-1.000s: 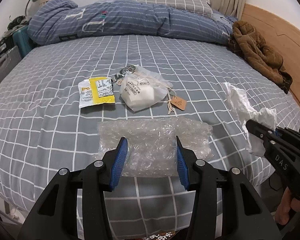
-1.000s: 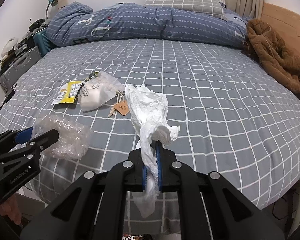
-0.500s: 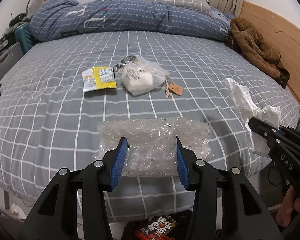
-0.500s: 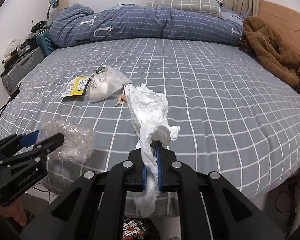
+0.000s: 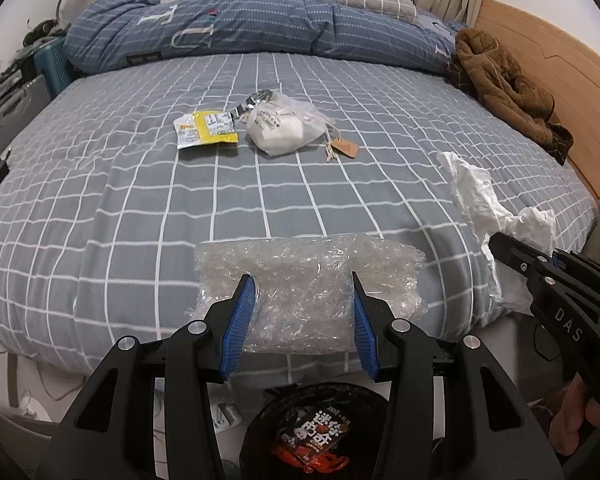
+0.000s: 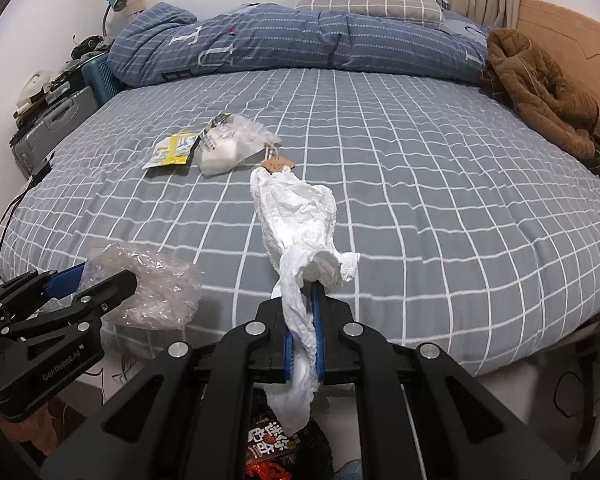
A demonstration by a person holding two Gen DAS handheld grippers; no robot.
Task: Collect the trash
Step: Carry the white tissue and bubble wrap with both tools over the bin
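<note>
2 pieces are in hand: the left gripper has its jaws spread around a bubble wrap wad, gripping its sides, and the right gripper pinches a white tissue. Both hang above the black bin — ready to drop. Beyond the bin, on the bed, a yellow packet, clear bag and tag remain.

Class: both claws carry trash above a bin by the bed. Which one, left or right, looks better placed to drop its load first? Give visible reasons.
Probably the right claw: shut on the white tissue, whose tail hangs right over the black bin. The left claw spans bulky bubble wrap ahead of the bin, over the bed edge.
</note>
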